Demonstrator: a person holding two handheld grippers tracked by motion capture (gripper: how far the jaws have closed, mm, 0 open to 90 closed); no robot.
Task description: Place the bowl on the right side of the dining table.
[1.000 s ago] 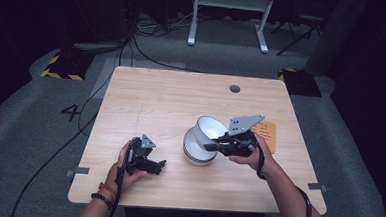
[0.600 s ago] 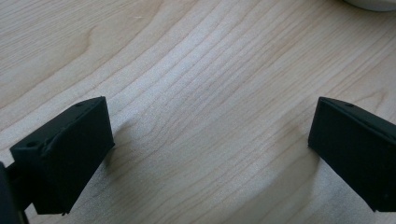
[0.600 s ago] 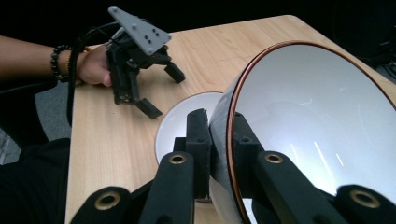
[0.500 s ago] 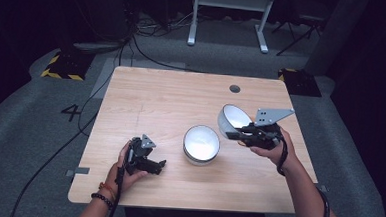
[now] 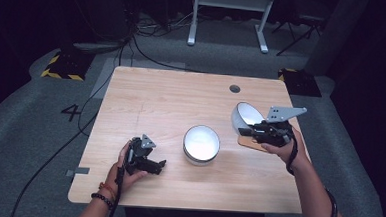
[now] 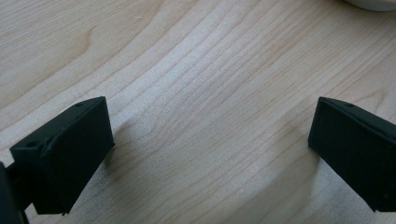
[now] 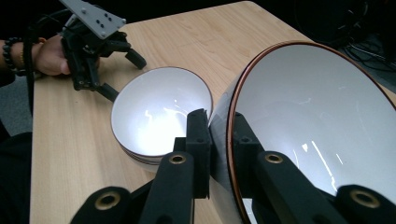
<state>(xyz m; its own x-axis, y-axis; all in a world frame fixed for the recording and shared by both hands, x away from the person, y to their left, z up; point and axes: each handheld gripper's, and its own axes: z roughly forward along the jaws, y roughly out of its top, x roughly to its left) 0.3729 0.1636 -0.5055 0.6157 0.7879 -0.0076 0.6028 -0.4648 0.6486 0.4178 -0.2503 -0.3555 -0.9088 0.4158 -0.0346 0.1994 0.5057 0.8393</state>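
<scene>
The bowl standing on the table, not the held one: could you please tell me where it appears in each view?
High view: the standing bowl sits at centre, on the table.
Left gripper view: a sliver of its base at the top right edge.
Right gripper view: left of centre, behind the right tongs.
Shared landmark: the light wood grain.

- The high view looks forward and down from above the person's side, taking in the whole surface (image 5: 181,98) and the floor beyond.
- The left gripper view sits very close to the wood, looking down between its own jaws.
- The right gripper view looks along its jaws across the surface, sharing the white bowl (image 7: 159,112) (image 5: 201,143) and the left gripper (image 7: 100,56) (image 5: 150,162) with the high view.
</scene>
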